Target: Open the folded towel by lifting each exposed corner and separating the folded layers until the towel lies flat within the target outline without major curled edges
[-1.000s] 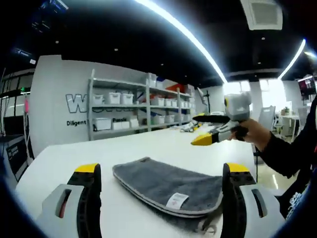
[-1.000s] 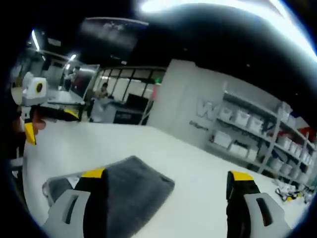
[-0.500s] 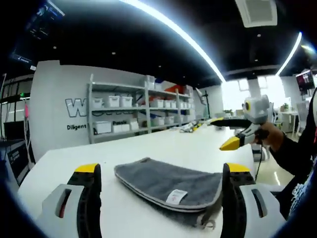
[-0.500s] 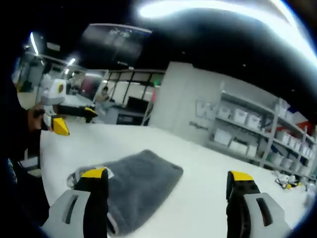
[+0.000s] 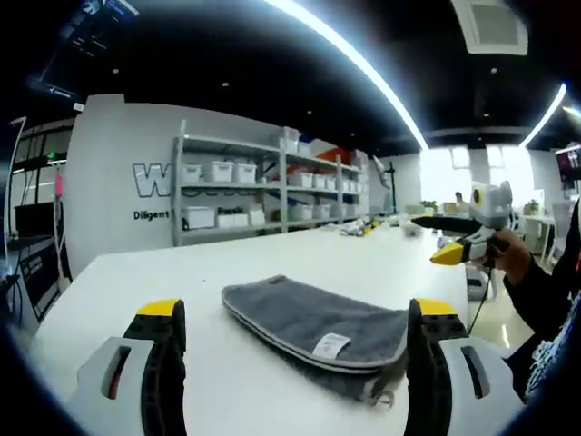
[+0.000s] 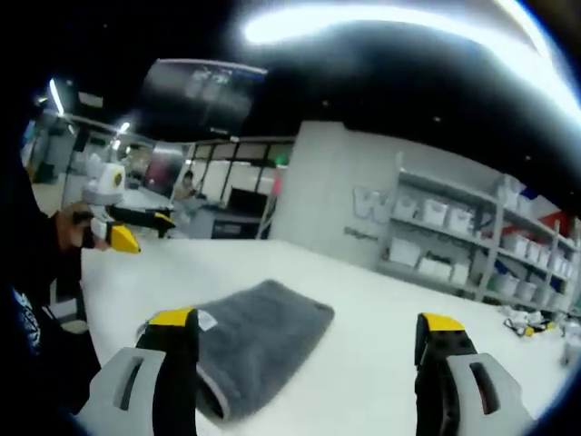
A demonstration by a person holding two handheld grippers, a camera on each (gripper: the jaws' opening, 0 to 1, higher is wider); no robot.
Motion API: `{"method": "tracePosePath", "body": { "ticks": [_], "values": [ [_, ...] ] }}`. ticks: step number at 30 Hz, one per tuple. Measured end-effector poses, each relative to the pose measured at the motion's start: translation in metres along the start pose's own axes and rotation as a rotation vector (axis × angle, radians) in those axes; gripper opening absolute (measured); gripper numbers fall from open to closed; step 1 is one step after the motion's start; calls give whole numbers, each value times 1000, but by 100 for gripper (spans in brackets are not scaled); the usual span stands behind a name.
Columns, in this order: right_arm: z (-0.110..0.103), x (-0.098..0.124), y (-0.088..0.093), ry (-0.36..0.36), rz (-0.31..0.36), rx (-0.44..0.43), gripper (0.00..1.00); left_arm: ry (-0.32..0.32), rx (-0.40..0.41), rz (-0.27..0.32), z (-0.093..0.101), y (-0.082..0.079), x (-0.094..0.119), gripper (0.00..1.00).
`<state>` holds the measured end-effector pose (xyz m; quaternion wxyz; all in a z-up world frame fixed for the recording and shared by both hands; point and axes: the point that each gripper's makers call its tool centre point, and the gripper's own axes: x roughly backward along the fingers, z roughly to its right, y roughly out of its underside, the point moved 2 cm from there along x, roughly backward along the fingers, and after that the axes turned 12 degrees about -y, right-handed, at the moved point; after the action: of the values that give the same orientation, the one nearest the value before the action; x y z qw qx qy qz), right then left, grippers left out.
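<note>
Grey towel (image 5: 313, 322) lies folded on white desk (image 5: 136, 282), at 12 o'clock of left gripper (image 5: 295, 322); right gripper (image 6: 304, 327) hovers nearby. Both spread wide, grasping nothing. Risk: pinching several layers together, dragging the whole towel instead of separating it.

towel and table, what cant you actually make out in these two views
- Towel, left gripper view: its near right corner sits behind the left gripper's right jaw.
- Towel label: too small to read.
- Towel, right gripper view: blurred, and its near corner is hidden behind the right gripper's left jaw, so the layers can't be counted.
- Target outline: none can be made out on the white table.
- Shelf bins: contents too small to tell.
</note>
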<state>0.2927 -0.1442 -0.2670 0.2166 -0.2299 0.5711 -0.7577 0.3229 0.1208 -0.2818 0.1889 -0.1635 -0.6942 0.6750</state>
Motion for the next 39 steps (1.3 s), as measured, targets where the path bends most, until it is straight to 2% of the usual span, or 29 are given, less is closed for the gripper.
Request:
{"method": "tracePosePath", "body": {
  "ticks": [4,7,15,21,24,26,32,35,39],
  "values": [
    [-5,0,3,-9,-22,19,100,0,1,-14,2,2,0,100],
    [-6,2,0,-4,-19,37,100,6,16,-21,0,0,-1,100],
    [-8,4,-9,40,-39,155,100,99,149,-54,-2,-8,-12,99],
    [-19,-1,-11,28,-40,190,100,109,127,-64,-5,-14,-24,99],
    [-30,-6,-13,12,-33,219,100,108,114,-63,-6,-17,-26,99],
    [-46,-13,-13,-29,-23,245,100,103,105,-59,-5,-18,-26,98],
    [-81,-33,1,-106,-63,350,100,98,99,-59,-4,-16,-24,97],
    [-95,-41,16,-163,-115,431,100,96,102,-59,-4,-15,-22,97],
    [-95,-48,39,-166,-198,497,100,91,106,-56,-4,-15,-21,97]
  ]
}}
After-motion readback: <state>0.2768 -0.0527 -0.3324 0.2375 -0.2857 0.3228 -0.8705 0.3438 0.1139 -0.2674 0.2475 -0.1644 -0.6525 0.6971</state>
